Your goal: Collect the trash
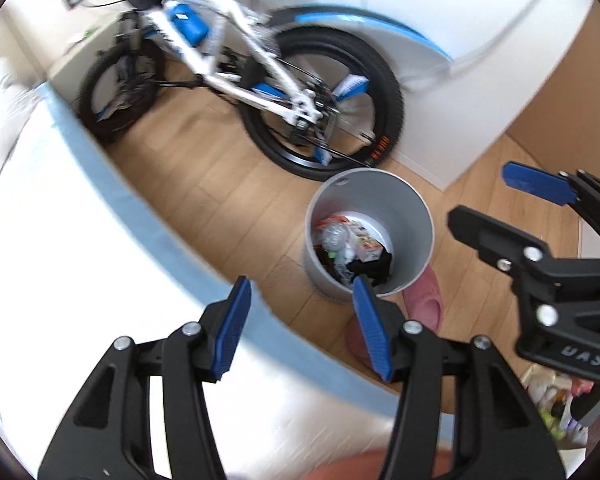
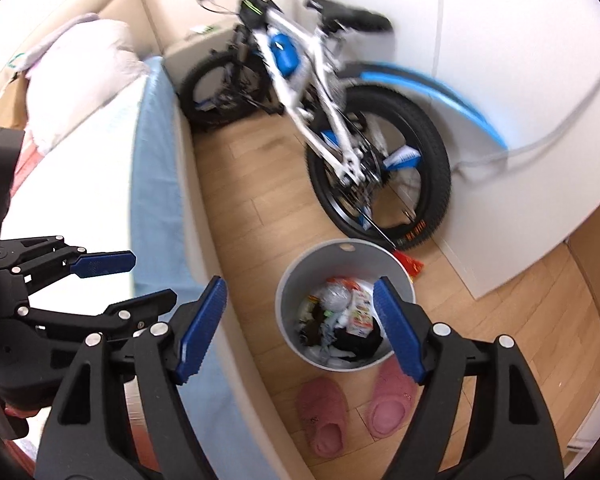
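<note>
A grey round trash bin (image 1: 414, 216) stands on the wooden floor beside the bed; it also shows in the right wrist view (image 2: 296, 276). It holds mixed trash (image 1: 350, 246) (image 2: 340, 320): wrappers, crumpled plastic, a carton and something black. My left gripper (image 1: 302, 290) is open and empty, above the bed edge, left of the bin. My right gripper (image 2: 298, 294) is open and empty, above the floor just short of the bin. A red wrapper (image 2: 410, 265) lies on the floor behind the bin.
A white and blue bicycle (image 1: 236, 52) (image 2: 320, 92) leans against the white wall behind the bin. Pink slippers (image 2: 356, 404) (image 1: 424, 298) lie in front of the bin. The bed with a blue sheet edge (image 2: 152, 168) (image 1: 112, 188) fills the left.
</note>
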